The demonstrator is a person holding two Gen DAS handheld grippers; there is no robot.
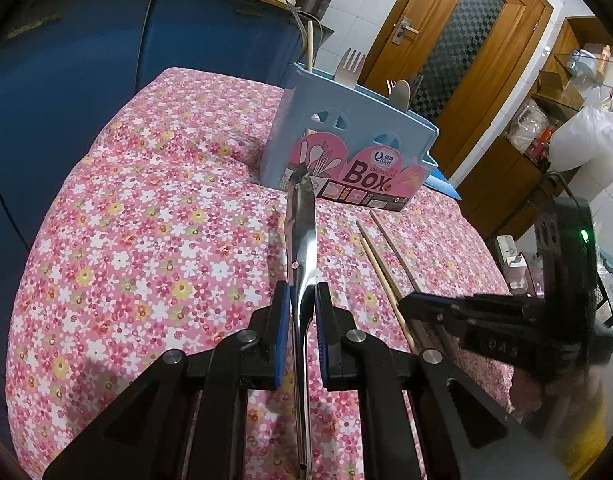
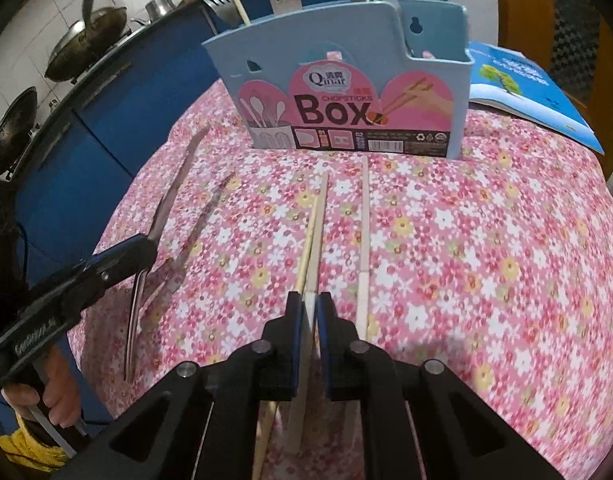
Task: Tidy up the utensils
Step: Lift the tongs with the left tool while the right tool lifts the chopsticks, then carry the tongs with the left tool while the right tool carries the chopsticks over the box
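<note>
Currently we see left gripper (image 1: 303, 296) clamping a steel knife (image 1: 302, 236); right gripper (image 2: 311, 308) clenching chopsticks (image 2: 315, 232); chopsticks box (image 2: 346, 92) at 12 o'clock.

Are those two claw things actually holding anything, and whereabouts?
Left gripper pinches a metal knife mid-length. Right gripper pinches wooden chopsticks near their thicker end.

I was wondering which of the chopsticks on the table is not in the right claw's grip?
The pale chopstick lying alone to the right, flat on the floral cloth. The other two chopsticks run between the right claw pads.
</note>
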